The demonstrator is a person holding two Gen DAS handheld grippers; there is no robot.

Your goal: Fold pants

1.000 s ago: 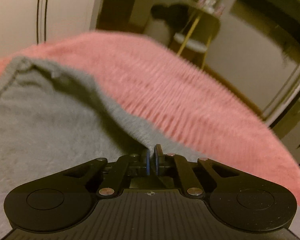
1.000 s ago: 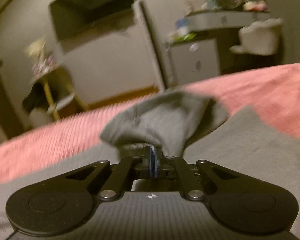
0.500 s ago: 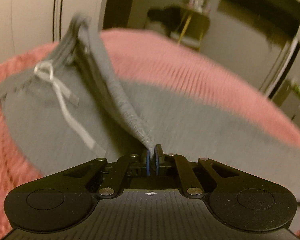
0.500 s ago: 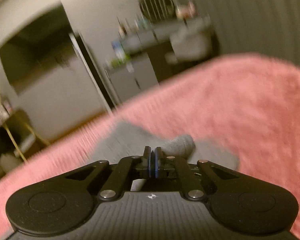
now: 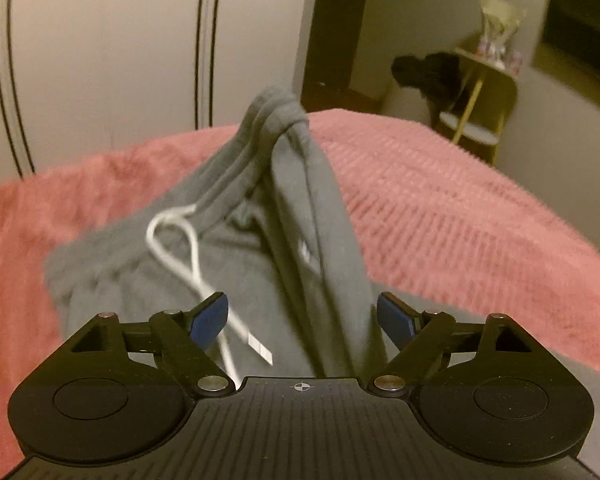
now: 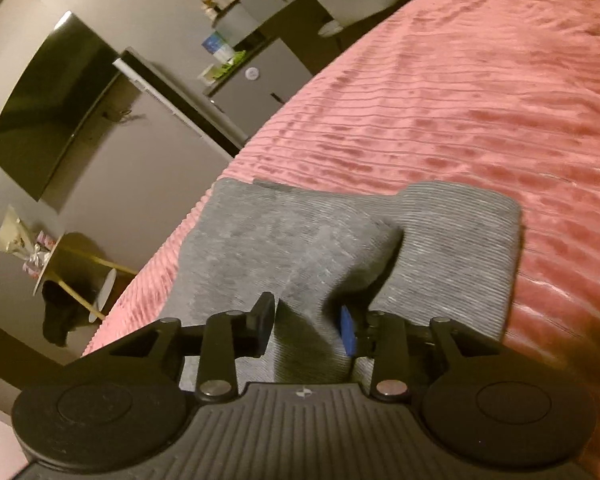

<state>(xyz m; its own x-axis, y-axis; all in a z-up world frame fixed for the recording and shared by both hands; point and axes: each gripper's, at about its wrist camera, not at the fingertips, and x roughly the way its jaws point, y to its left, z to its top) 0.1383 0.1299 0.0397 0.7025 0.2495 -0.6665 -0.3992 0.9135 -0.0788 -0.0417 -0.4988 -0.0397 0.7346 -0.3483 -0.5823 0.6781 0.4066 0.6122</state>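
Observation:
Grey sweatpants (image 5: 316, 240) lie on a pink ribbed bedspread (image 5: 460, 216). In the left wrist view the waistband end stands up in a ridge, with a white drawstring (image 5: 188, 256) hanging loose. My left gripper (image 5: 302, 316) is open, its blue pads either side of the ridge of fabric. In the right wrist view the ribbed leg cuffs (image 6: 452, 232) lie bunched on the bedspread (image 6: 460, 100). My right gripper (image 6: 308, 320) is open, with a fold of the grey fabric between its fingers.
A wardrobe (image 5: 100, 60) stands behind the bed. A small yellow side table (image 5: 480, 92) with dark clothing stands past the bed's far edge. A wall television (image 6: 52, 108), a grey cabinet (image 6: 260, 80) and shelves stand beyond the bed.
Both grippers were shut on the pants and have opened, letting the fabric go. The cuffs have come down onto the bedspread. The waistband ridge still stands.

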